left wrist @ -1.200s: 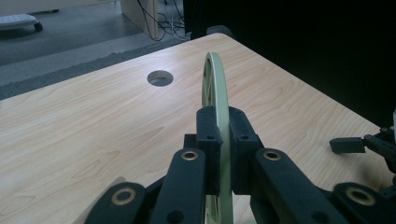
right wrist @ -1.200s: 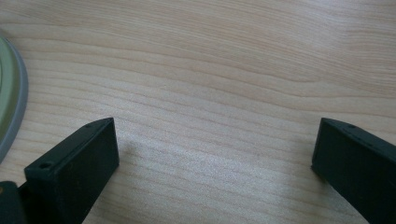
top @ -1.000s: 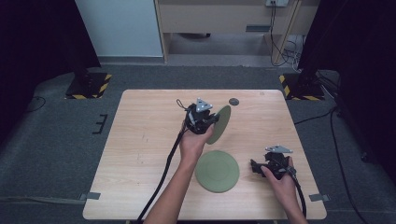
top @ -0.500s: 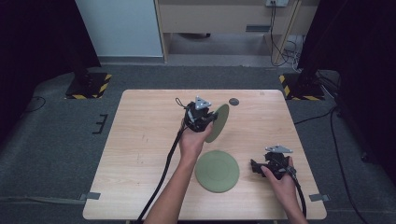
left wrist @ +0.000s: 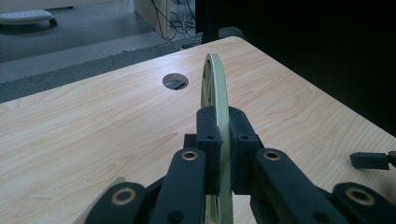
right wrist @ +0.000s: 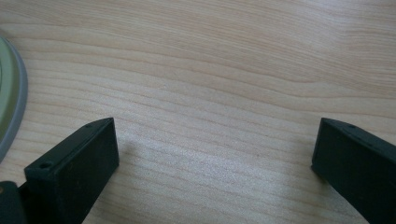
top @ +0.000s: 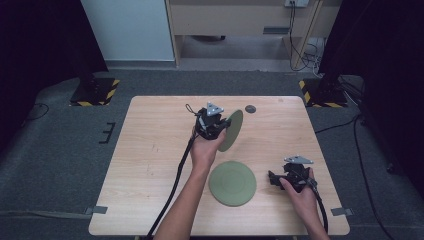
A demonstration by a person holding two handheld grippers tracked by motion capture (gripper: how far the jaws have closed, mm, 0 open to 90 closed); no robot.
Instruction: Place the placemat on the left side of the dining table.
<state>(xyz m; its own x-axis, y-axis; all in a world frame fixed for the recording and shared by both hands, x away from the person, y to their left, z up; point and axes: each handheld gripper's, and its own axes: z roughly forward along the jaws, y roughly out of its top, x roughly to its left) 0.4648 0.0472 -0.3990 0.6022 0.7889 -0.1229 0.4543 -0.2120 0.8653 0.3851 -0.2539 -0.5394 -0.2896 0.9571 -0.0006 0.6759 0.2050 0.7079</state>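
Note:
My left gripper [top: 218,131] is shut on the rim of a green plate [top: 231,130] and holds it on edge above the middle of the table. In the left gripper view the plate [left wrist: 213,88] stands upright between the two pads [left wrist: 208,140]. A second green plate [top: 232,183] lies flat near the table's front edge. My right gripper [top: 272,179] rests low on the table just right of that flat plate, jaws wide apart over bare wood [right wrist: 215,135]. The flat plate's rim [right wrist: 11,98] shows at the left edge of the right gripper view.
A round cable hole [top: 250,109] sits at the back of the wooden table [top: 150,150], also seen as a dark hole [left wrist: 175,81] beyond the held plate. Dark curtains flank both sides. Cables trail from both grippers toward the front edge.
The left hand with the upright plate has shifted slightly; the right gripper and the flat plate stay where they were.

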